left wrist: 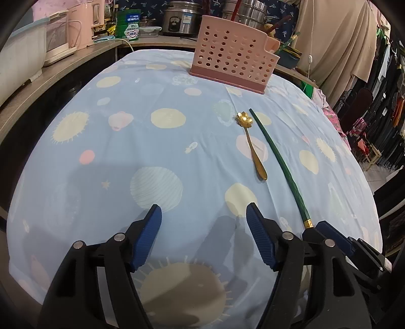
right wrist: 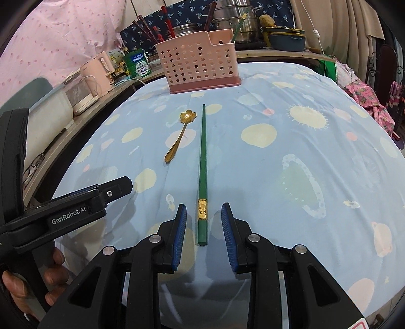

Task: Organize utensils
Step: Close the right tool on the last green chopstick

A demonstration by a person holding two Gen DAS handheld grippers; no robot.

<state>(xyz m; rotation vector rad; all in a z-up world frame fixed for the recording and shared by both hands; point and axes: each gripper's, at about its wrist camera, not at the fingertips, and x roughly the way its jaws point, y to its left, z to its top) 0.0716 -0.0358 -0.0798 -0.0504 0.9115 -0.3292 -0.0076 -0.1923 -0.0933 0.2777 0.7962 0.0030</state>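
A green chopstick (right wrist: 203, 162) with a gold band lies on the blue patterned cloth (right wrist: 278, 164), its thick end between the open jaws of my right gripper (right wrist: 203, 211), untouched. A gold flower-shaped spoon (right wrist: 178, 136) lies just left of it. A pink perforated utensil holder (right wrist: 200, 65) stands at the far edge with several chopsticks in it. In the left wrist view my left gripper (left wrist: 203, 211) is open and empty over the cloth, left of the chopstick (left wrist: 278, 162) and spoon (left wrist: 250, 141); the holder (left wrist: 233, 53) stands beyond. The right gripper (left wrist: 329, 235) shows at the chopstick's end.
A wooden shelf (right wrist: 83, 121) along the left carries a pink kettle (right wrist: 96, 73), a green tin (right wrist: 138, 64) and white appliances. Steel pots (right wrist: 235, 22) and blue dishes (right wrist: 286, 40) stand behind the holder. Clothes hang at the right (left wrist: 379, 101).
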